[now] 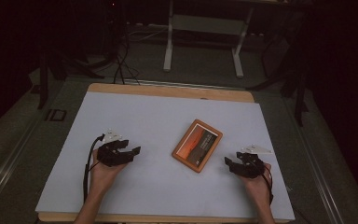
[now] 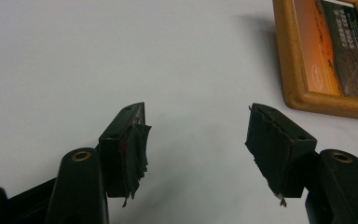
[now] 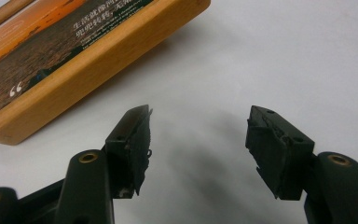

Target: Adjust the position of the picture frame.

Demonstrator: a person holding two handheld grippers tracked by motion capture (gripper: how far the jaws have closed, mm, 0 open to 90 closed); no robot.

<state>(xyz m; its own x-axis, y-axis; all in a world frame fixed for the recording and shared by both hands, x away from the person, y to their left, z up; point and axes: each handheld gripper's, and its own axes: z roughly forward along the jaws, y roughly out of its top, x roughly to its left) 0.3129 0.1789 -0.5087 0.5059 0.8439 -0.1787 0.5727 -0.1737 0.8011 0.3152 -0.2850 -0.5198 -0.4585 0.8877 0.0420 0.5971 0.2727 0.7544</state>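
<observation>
A wooden picture frame (image 1: pixel 197 145) with an orange sunset photo lies flat on the white table sheet (image 1: pixel 158 116), right of centre. My left gripper (image 1: pixel 134 151) rests on the sheet to its left, open, nothing between its jaws. In the left gripper view the frame (image 2: pixel 326 56) sits at the upper right, beyond the open left gripper (image 2: pixel 196 135). My right gripper (image 1: pixel 228 163) rests just right of the frame's near corner, open and empty. The right gripper view has the frame (image 3: pixel 74 56) at the upper left, close ahead of the right gripper (image 3: pixel 198 137).
The sheet covers a wooden table (image 1: pixel 168 91) whose far edge shows. Beyond it stands a white metal table stand (image 1: pixel 205 42) on a dark floor, with cables (image 1: pixel 119 56) at the left.
</observation>
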